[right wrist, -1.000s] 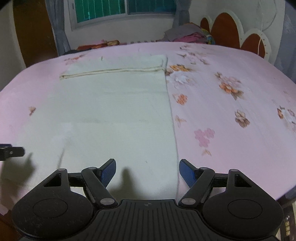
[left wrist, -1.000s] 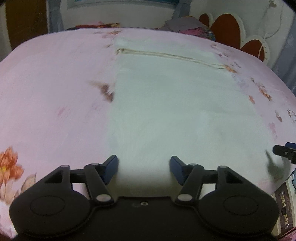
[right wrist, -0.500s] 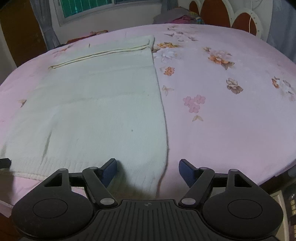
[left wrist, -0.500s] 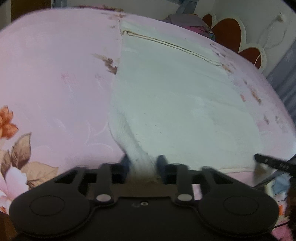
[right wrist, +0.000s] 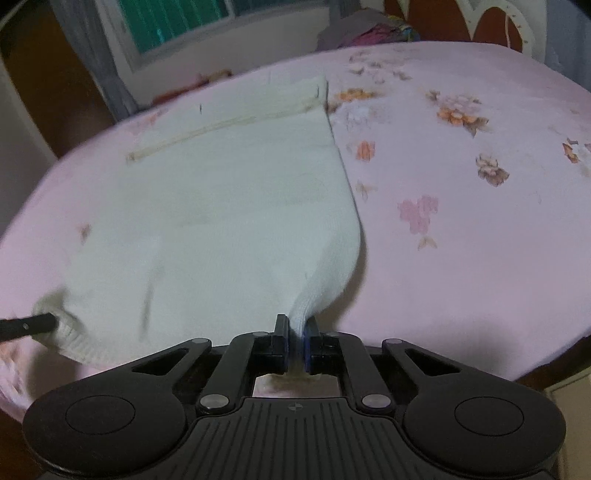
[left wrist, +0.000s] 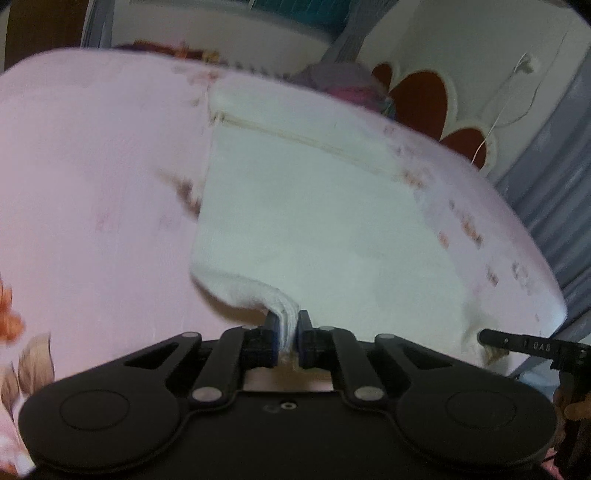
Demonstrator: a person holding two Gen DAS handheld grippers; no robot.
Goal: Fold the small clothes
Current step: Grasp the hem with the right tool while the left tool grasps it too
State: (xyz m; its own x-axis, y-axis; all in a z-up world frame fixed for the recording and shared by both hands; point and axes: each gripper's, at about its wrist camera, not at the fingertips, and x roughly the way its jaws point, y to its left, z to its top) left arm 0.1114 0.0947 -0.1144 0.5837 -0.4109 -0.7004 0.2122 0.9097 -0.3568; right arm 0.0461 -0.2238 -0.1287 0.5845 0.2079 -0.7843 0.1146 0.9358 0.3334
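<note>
Both tongs are clamped on the near hem of a cream knitted garment (left wrist: 314,206) that lies spread on a bed with a pink flowered sheet (right wrist: 461,229). Left tongs (left wrist: 287,325) pinch the garment's near left corner, and the cloth rises from the sheet in a small ridge up into the blue pads (left wrist: 272,332). Right tongs (right wrist: 295,334) pinch the near right corner in the same way, the knit gathered into a narrow fold between the closed fingers. In the left wrist view the tip of the right tongs shows at the right edge, touching the hem; in the right wrist view the tip of the left tongs shows at the left edge, at the ribbed corner. Most of the garment lies flat on the sheet, with a seam line (right wrist: 221,125) across its far end. Beyond the bed stand a red and white headboard (left wrist: 424,96), a pile of clothes (right wrist: 369,27) and a window (right wrist: 173,22).
</note>
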